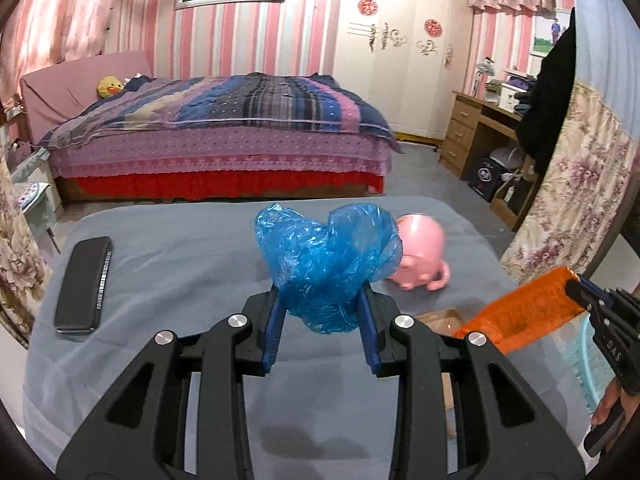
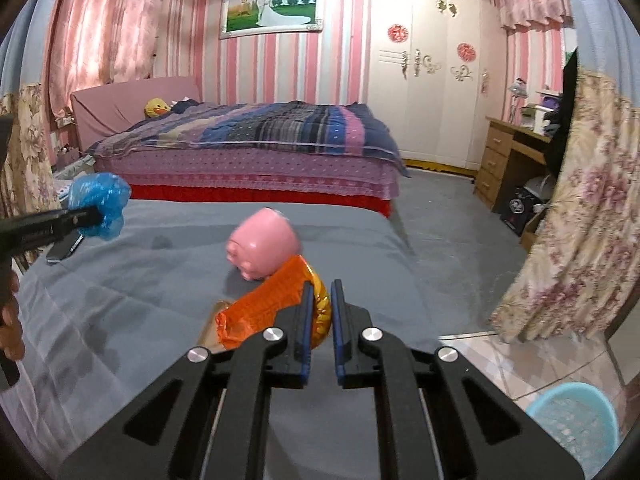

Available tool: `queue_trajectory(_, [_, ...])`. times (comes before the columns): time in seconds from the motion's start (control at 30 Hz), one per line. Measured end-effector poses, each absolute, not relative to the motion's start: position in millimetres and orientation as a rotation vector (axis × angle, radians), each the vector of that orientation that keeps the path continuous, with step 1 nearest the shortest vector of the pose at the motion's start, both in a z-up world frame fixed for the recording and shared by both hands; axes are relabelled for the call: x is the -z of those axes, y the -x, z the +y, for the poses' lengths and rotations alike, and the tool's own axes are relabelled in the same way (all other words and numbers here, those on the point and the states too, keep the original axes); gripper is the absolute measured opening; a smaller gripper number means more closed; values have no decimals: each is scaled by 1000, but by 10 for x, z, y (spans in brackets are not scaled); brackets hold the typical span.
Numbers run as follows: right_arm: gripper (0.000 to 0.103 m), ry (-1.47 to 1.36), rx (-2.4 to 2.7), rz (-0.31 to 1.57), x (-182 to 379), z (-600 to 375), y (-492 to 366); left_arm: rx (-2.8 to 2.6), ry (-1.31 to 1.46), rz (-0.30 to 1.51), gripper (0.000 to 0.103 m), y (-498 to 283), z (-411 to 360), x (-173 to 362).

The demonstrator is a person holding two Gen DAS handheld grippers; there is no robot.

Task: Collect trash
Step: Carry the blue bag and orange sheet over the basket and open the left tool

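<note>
Gripping a crumpled blue plastic bag (image 1: 326, 264) above the counter's (image 1: 160, 280) middle, the left tool (image 1: 322, 312) shows a phone (image 1: 84, 284) by the left edge. From the right wrist, the right tool (image 2: 320, 312) pinches an orange wrapper (image 2: 264, 308); the blue bin (image 2: 576, 424) waits below the right edge, both drops pending.

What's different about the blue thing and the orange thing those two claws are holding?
The blue plastic bag is a thin, see-through, puffy bundle; the orange wrapper is long, flat and shiny. The left gripper holds the bag with fingers set wide; the right gripper pinches the wrapper narrowly. Both are held above the grey table.
</note>
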State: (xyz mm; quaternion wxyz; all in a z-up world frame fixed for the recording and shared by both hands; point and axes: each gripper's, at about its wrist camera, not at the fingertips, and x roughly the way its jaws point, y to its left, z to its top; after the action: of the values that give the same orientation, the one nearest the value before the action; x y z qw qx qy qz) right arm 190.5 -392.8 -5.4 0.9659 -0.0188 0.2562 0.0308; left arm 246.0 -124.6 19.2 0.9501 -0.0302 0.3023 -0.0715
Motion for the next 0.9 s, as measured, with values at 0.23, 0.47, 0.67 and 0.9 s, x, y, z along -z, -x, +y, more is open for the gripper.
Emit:
queue_trajectory(0.23, [9,18,7,528,9,-4439,-1605,220,33,605,32,-2330,-1786,-227])
queue_trajectory(0.47, [9,-33,111,537,20,-5045,-1198,303,-27,619,32,-2177,-2381,-147])
queue_trajectory(0.67, [9,-65,203,543,89,-5586,-861,386,-56,636,32,-2048,-2886,-48])
queue_trajectory(0.9, [9,-87,290,547,180,-6064,-525,461,-151,622,32,-1795,-3575,98])
